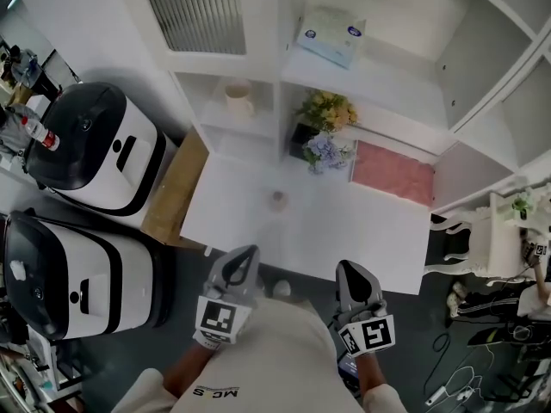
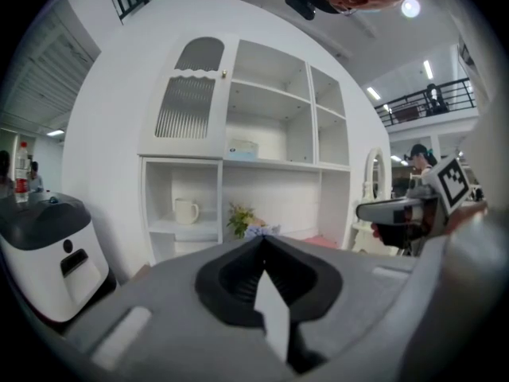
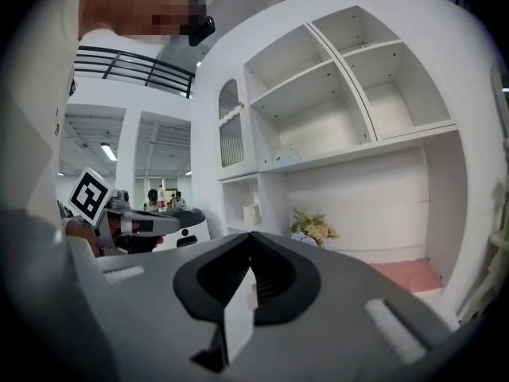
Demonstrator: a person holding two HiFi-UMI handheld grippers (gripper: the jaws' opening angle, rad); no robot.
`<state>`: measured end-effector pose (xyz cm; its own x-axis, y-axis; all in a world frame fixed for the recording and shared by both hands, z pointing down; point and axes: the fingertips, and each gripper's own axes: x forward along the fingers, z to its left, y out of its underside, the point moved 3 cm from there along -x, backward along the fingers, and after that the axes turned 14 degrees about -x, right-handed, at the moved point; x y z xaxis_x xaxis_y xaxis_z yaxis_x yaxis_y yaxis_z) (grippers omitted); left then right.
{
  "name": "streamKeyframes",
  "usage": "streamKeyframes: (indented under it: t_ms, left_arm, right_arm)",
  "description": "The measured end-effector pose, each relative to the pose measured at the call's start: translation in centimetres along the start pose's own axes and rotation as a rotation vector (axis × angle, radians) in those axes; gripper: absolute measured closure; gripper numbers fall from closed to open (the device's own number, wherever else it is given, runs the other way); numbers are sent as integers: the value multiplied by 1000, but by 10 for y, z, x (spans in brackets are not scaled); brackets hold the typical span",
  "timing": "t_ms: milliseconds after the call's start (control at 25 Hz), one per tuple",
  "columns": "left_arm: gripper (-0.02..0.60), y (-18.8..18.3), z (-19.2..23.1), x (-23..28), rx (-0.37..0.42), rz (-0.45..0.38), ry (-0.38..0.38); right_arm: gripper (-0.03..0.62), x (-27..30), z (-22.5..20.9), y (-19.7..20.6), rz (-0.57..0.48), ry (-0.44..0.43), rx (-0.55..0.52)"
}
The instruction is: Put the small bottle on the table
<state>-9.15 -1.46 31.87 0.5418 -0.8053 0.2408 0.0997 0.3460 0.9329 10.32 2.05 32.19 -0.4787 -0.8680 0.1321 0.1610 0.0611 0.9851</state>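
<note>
- The small bottle (image 1: 278, 200) sat on the white table (image 1: 344, 235), ahead of both grippers and well apart from them.
- The left gripper (image 1: 244, 255) and the right gripper (image 1: 348, 271) each had jaws pressed together, holding nothing.

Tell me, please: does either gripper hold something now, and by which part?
Nothing is held. The left gripper and the right gripper both have their jaws closed together, with nothing between them.

Bench (image 1: 362, 239): white. Shelf unit (image 1: 258, 67): white. Mat (image 1: 394, 172): pink. Flowers (image 1: 327, 110): yellow and lilac. Left tongs (image 1: 244, 255) and right tongs (image 1: 348, 269): grey, with black-and-white square markers (image 1: 217, 318).
</note>
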Motion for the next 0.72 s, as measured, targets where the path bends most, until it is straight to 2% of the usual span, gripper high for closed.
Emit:
streamKeyframes:
  t_ms: [360, 720]
  left_arm:
    - [581, -1, -6, -5, -28, -22, -24]
    - [581, 6, -5, -8, 17, -24, -37]
  right_arm:
    - [595, -7, 1, 2, 3, -8, 13]
    - [595, -7, 6, 5, -9, -21, 16]
